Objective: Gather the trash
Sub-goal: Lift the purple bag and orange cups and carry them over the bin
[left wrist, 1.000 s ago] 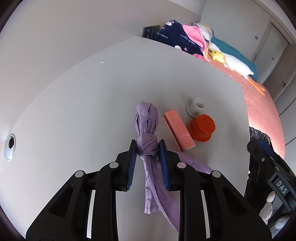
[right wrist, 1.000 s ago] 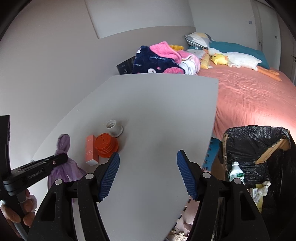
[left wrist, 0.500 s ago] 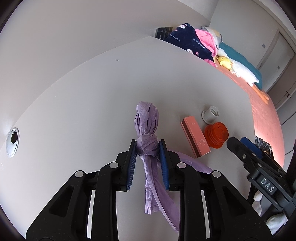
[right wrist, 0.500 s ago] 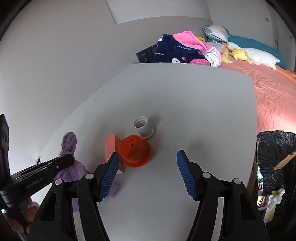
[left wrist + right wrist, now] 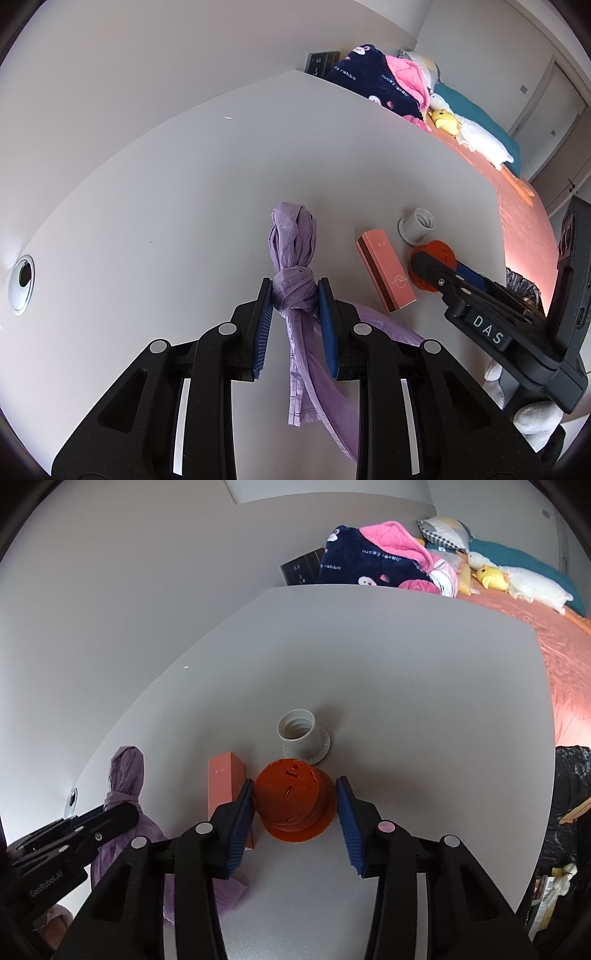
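In the left wrist view, the left claw (image 5: pixel 294 295) was pinched on the knot of a purple plastic bag (image 5: pixel 293 254), its blue pads pressed against both sides of the knot at the centre of the frame. The bag's loose tail hung down between the claw's arms toward the lower edge. The bag sat over a pale grey worktop (image 5: pixel 166 192). To the right of the bag lay a pink box (image 5: pixel 386 275) flat on the worktop, and just beyond it, at centre right, stood a small white threaded cap (image 5: pixel 417 227).

In the right wrist view, the right claw (image 5: pixel 294 794) was spread on either side of an orange cup (image 5: pixel 295 801) standing upside down at the centre of the frame. Its jaws had just been closing, with the cup between them; the left pad was touching or nearly touching the cup's side, while a narrow gap showed at the right pad. The pink box (image 5: pixel 225 779) lay just left of the cup, and the white cap (image 5: pixel 301 734) stood just above it. At the right edge of the frame a bin lined with a black bag (image 5: pixel 570 797) stood beside the worktop, near a bed with a coral sheet (image 5: pixel 565 646).
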A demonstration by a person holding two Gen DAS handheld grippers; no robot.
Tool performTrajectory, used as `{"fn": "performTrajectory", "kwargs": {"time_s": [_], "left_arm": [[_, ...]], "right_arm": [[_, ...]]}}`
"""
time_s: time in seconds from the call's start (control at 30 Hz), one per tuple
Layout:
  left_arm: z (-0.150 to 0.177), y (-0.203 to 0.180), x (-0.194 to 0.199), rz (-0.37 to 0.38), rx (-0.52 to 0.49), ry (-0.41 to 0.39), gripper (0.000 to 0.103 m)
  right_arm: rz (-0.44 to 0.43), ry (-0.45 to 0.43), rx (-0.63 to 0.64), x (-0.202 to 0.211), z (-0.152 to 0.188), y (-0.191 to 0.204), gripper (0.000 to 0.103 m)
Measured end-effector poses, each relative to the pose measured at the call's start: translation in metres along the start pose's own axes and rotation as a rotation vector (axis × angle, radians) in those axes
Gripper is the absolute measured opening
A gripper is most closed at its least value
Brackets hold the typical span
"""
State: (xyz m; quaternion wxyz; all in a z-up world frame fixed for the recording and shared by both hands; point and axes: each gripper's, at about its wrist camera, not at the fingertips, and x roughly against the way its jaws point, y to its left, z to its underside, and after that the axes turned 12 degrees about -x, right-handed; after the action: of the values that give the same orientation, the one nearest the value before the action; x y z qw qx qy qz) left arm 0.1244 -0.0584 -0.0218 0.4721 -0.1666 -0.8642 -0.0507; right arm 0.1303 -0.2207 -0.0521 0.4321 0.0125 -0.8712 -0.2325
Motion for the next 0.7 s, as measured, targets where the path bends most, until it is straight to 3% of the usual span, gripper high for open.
{"fn": "performTrajectory", "kwargs": {"time_s": [0.4,0.7], "left_arm": [[0.0,-0.005,0.003,0.014,-0.022,-0.007,0.024],[-0.003,-0.029,0.019,0.03,-0.075,-0.04,0.024]], "right_arm": [[-0.004,-0.05,-0.006,0.033,0.008,-0.01,0.045],[-0.024,-0.078,-0.005,0.064,0.009,-0.018,0.045]]}}
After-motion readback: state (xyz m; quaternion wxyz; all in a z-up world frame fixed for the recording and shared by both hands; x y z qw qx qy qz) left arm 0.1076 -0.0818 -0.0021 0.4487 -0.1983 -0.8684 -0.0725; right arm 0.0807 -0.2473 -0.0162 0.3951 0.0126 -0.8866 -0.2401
